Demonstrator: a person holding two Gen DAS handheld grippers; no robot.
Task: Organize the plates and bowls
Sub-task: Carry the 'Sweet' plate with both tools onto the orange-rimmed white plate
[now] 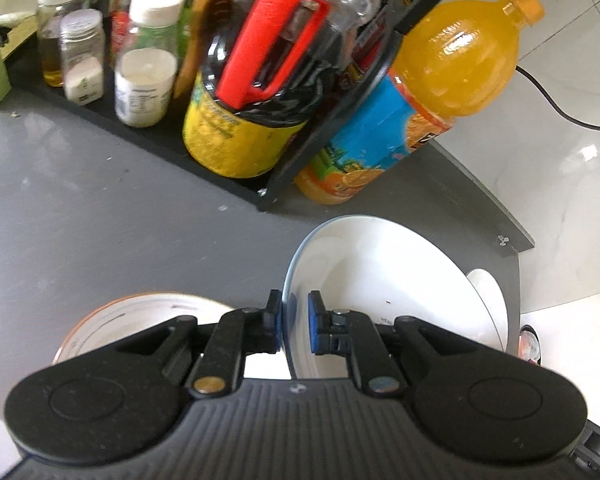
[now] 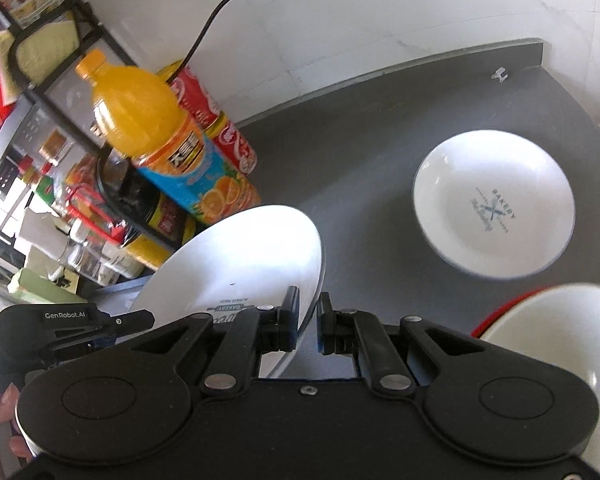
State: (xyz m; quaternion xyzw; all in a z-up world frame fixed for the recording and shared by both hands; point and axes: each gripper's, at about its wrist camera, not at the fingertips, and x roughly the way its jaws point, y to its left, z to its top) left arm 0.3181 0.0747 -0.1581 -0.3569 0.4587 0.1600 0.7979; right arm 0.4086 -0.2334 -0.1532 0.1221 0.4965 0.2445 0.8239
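Plate lifted between both tongs, stacking not yet done.

From the left: the left gripper (image 1: 293, 328) pinches the rim of the tilted white plate (image 1: 380, 280); the right gripper (image 2: 308, 320) straddles the plate's opposite edge, jaws narrow, though firm contact is hard to judge. Ahead and right of it a second plate (image 2: 494, 204) lies flat on the table (image 2: 360, 152), seemingly the target. Two bowls, an orange-rimmed bowl (image 1: 140, 312) and a red-rimmed bowl (image 2: 560, 320), are cut off by the grippers' bodies.
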